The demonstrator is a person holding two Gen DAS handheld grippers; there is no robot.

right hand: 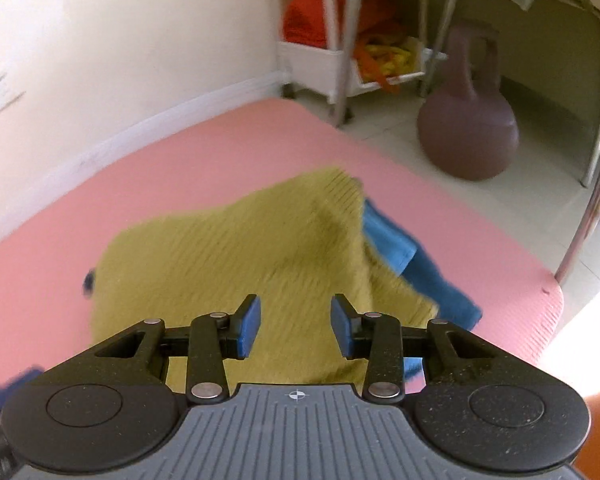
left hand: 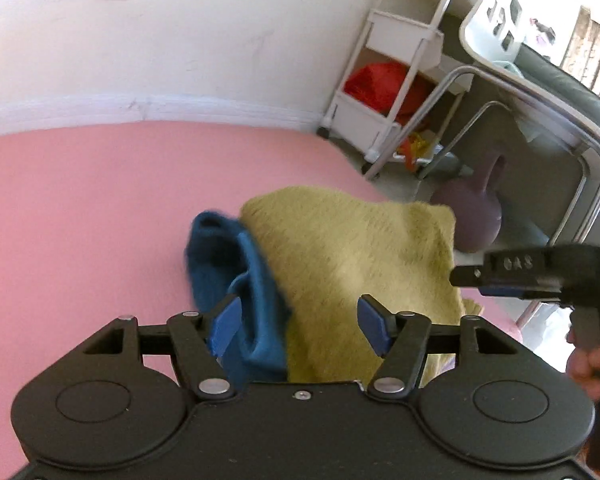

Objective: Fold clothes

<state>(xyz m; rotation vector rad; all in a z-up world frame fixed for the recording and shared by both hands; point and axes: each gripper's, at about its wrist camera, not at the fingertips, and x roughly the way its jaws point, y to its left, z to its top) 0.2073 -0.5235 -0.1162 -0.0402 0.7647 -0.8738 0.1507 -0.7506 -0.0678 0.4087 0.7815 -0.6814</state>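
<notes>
- Pink mat [left hand: 100,208], the largest surface in both views, lies on the floor against the white wall [left hand: 180,32] and its baseboard; it carries the clothes.
- Yellow-green knit garment [right hand: 228,256] lies bunched on the pink mat, its ribbed surface facing up; it is blurred in both views.
- Blue garment [left hand: 236,276] lies just beside the yellow-green knit garment and partly under it; in the right wrist view it shows at the knit's right edge.
- White trolley [left hand: 384,92] stands off the mat's far corner, with red fabric in one bin and orange and yellow items in a lower one.
- Purple kettlebell [right hand: 468,120] sits on the tiled floor beyond the mat, beneath a metal-framed chair [left hand: 540,92].
- Left tool [left hand: 298,320] is held above the clothes with its blue pads [left hand: 224,328] spread wide; the blue garment shows beside the left pad, yet nothing is pinched between the pads.
- Right tool [right hand: 296,326] is poised over the yellow-green knit garment, its jaws parted with a clear gap and nothing gripped; in the left wrist view it enters from the right, held by a hand [left hand: 588,364].
</notes>
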